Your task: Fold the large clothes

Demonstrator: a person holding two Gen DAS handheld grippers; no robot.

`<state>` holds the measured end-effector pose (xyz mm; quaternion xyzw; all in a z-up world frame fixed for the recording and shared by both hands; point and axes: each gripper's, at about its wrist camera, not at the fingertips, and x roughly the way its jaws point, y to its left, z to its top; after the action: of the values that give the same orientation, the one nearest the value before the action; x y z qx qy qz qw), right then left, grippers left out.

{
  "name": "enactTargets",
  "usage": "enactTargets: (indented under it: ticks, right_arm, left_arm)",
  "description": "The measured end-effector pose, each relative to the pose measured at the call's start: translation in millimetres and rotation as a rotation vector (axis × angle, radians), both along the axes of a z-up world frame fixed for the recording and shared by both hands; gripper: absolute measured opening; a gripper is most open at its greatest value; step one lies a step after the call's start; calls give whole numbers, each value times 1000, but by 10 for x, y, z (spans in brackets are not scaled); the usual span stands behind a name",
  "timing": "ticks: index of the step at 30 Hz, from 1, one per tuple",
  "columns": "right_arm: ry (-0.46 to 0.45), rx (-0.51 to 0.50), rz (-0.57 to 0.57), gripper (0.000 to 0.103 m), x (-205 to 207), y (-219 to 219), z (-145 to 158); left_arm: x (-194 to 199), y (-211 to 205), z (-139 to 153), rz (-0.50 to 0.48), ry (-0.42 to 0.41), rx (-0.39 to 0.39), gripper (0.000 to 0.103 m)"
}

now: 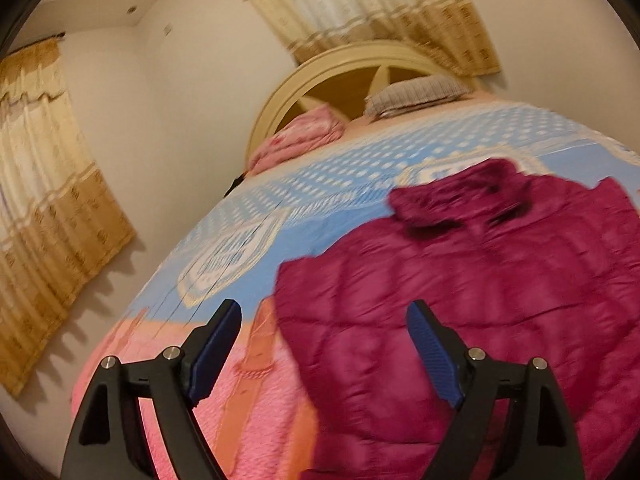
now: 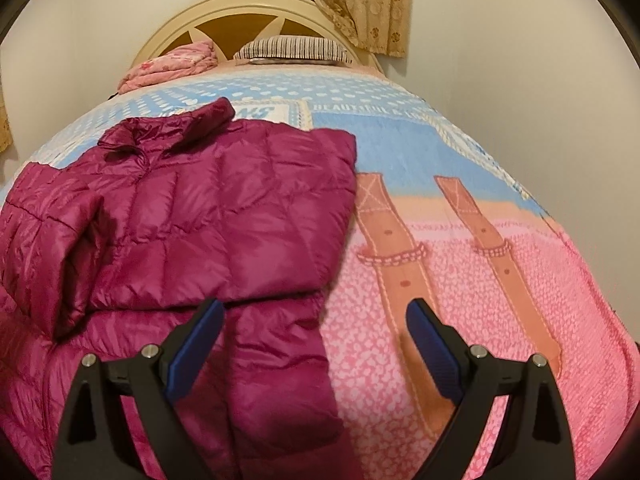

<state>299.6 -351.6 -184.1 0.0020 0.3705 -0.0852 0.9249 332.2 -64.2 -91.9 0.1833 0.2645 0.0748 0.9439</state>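
Note:
A magenta quilted puffer jacket [image 1: 480, 280] lies flat on the bed, collar toward the headboard. In the right wrist view the jacket [image 2: 220, 208] has its right side folded in to a straight edge, and a sleeve [image 2: 48, 240] lies doubled over on the left. My left gripper [image 1: 325, 306] is open above the jacket's left edge, and nothing sits between its blue pads. My right gripper [image 2: 316, 304] is open too, low over the jacket's lower right part, with its right finger over bare blanket. Neither gripper touches the fabric.
The bed is covered by a blue and pink patterned blanket [image 2: 480, 280]. A striped pillow [image 2: 288, 50] and a folded pink cover [image 2: 172, 66] lie by the arched headboard [image 2: 176, 20]. Beige curtains [image 1: 48, 200] hang on the left wall and behind the bed.

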Motion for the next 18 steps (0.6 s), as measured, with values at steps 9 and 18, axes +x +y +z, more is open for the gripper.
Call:
enactTargets:
  ticks: [9, 18]
  right_arm:
    - [-45, 59, 73, 94, 104, 347, 247]
    - [-10, 192, 257, 84, 391, 943, 177]
  left_arm:
    - [224, 586, -293, 152, 65, -64, 85]
    - [340, 702, -499, 178, 126, -94, 85]
